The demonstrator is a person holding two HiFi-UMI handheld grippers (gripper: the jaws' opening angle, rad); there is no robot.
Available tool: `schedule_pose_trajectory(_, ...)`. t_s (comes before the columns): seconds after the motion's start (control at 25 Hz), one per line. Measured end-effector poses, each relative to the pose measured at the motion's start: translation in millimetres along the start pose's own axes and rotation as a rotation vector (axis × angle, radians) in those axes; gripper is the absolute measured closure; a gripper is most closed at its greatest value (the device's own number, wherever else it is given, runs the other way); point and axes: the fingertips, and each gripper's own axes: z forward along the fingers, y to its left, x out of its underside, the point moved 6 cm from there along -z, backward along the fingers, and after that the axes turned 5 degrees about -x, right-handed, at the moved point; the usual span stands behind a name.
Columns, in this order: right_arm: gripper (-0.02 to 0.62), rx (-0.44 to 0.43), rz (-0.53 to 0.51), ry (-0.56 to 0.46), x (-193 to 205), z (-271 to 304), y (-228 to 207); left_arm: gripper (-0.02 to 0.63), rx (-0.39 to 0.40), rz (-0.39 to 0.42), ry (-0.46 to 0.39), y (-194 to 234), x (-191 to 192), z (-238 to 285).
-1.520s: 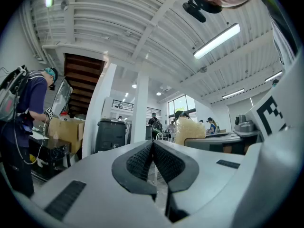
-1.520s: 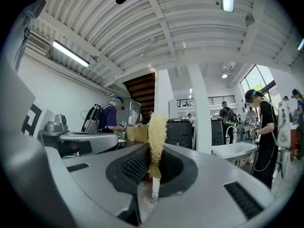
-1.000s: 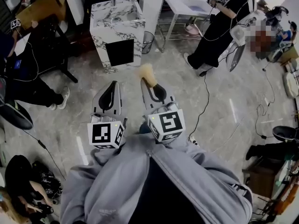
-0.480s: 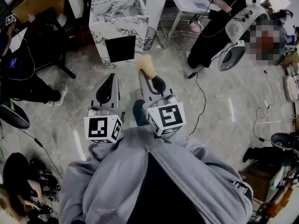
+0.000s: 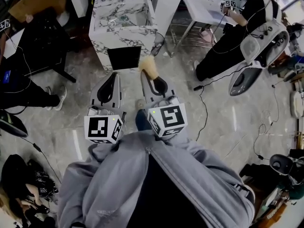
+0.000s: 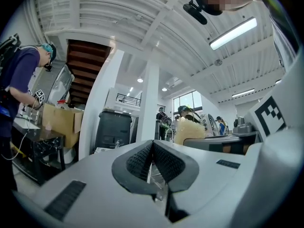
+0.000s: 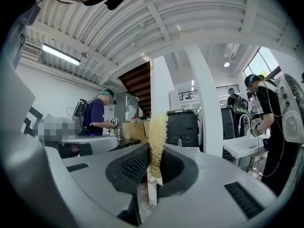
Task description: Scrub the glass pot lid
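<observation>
Both grippers are held level in front of the person's grey hoodie, pointing at a marble sink cabinet (image 5: 122, 30) across the floor. My right gripper (image 5: 151, 81) is shut on a pale yellow fibrous scrubber (image 5: 148, 67). The scrubber (image 7: 156, 127) stands up between the black pads of that gripper (image 7: 151, 151) and sticks out past the tips. My left gripper (image 5: 112, 77) is shut with nothing in it, its ribbed pads (image 6: 164, 160) pressed together at the gripper's tip (image 6: 152, 144). I cannot make out a glass pot lid in any view.
A white pillar (image 5: 167, 4) stands right of the sink cabinet, with a white table (image 5: 202, 6) and a person in black (image 5: 228, 37) beyond. Cables (image 5: 205, 106) trail over the marble floor at right. Another person (image 5: 21, 87) and a cardboard box (image 5: 35, 4) are at left.
The person has walked forward, so the marble sink cabinet lies closer ahead of both grippers. The right gripper's hold on the scrubber is unchanged, and the left stays shut and empty.
</observation>
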Motion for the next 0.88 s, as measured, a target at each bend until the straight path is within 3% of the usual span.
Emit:
schedule_pose_trajectory(0.48, 0.545, -0.090, 0.046, 0.066, 2, 171, -154, 0.591, -0.074, -0.017, 0.030, 45, 12, 209)
schedule_pose_trajectory(0.68, 0.545, -0.127, 0.065, 0.061, 9, 208, -192, 0.591, -0.105, 0.001, 0.035, 51, 18, 254)
schedule_pose_trajectory(0.88, 0.545, -0.152, 0.091, 0.043, 10, 221, -206, 0.591, -0.129, 0.021, 0.051, 53, 20, 267)
